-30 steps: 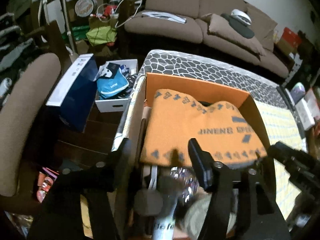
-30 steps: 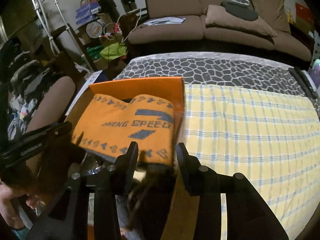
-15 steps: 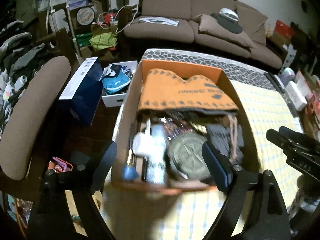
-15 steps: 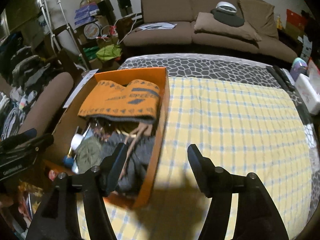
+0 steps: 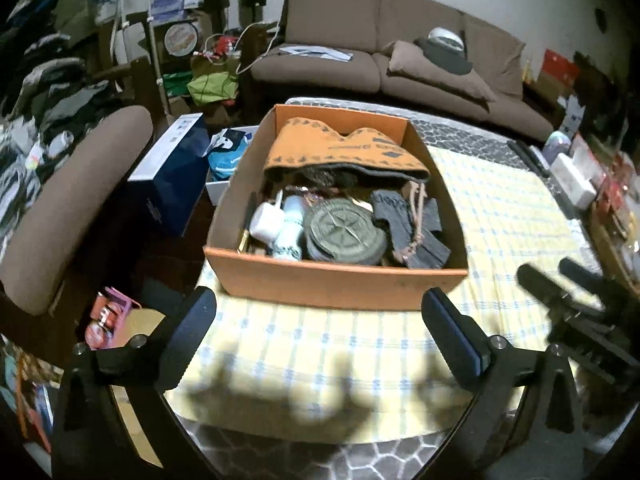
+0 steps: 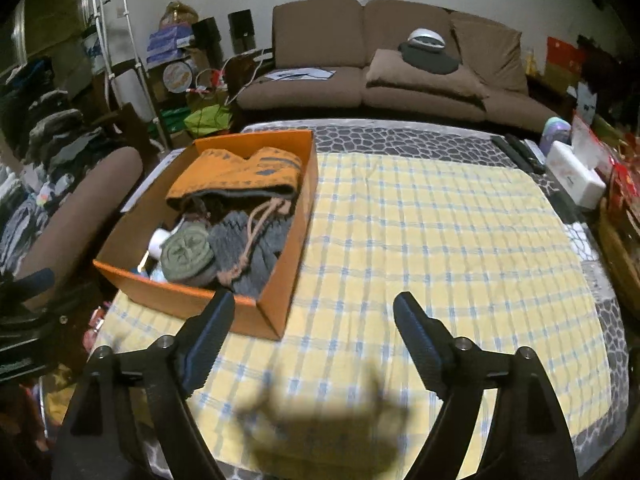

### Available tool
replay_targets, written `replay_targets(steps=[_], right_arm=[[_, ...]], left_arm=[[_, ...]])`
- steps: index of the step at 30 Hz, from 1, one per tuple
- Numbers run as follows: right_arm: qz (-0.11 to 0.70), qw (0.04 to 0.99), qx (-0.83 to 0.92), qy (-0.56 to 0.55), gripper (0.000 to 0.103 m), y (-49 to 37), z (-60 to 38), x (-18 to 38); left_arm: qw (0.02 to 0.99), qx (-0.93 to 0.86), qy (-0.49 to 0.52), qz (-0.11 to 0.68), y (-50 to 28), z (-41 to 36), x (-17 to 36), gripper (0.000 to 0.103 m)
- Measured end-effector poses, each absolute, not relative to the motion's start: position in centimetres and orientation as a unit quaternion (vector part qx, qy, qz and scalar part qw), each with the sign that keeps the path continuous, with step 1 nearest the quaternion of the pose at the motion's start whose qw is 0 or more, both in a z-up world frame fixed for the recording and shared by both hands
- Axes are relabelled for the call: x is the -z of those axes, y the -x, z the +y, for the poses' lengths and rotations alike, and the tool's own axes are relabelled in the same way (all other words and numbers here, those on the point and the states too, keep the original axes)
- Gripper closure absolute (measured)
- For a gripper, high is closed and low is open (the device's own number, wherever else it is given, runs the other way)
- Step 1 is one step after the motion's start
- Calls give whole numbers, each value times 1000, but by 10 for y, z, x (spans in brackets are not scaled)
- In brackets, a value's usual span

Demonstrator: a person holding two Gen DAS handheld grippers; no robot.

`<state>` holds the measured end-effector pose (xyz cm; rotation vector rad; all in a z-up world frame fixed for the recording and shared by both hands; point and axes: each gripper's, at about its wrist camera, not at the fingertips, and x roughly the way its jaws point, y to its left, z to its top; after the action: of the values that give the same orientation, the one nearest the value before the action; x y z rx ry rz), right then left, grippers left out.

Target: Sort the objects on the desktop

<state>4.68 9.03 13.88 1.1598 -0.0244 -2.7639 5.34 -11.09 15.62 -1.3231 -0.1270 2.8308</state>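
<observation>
With both our left gripper (image 5: pixel 318 314) and right gripper (image 6: pixel 310 320) spread apart and empty, we risk the loosely draped orange towel (image 5: pixel 344 152) sliding off the overfilled orange box (image 5: pixel 336 280).

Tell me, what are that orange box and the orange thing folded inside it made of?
The orange box looks like matte cardboard: thin, stiff walls with creased corners and a plain brown inner face. The orange folded thing seems a soft knitted or woven textile, perhaps a scarf or towel: it sags in a fold, with a dark pattern that looks woven in and a grey underside.
</observation>
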Motion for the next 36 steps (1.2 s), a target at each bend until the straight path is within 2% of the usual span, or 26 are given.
replay_targets(steps=[8,13,22,34,36], right_arm=[[-17,43,912,-408,17,-66,99,-100],[-36,23,906,-422,17,-66,117,-78],[-17,-1,908,-420,17,-58,135,-50],[-30,-24,893,-448,17,-34,149,-12],[-31,-24,891,-452,14,-33,149,-7]], left_arm=[[23,-892,447,-64,-70,-96,-121,0],[16,-896,442,-30,-71,-81,-104,0],[22,-901,434,-4,-55,-51,-65,0],[-16,-895,446,-24,-28,-54,-29,0],[-11,-895,446,-24,-27,-53,-26,0]])
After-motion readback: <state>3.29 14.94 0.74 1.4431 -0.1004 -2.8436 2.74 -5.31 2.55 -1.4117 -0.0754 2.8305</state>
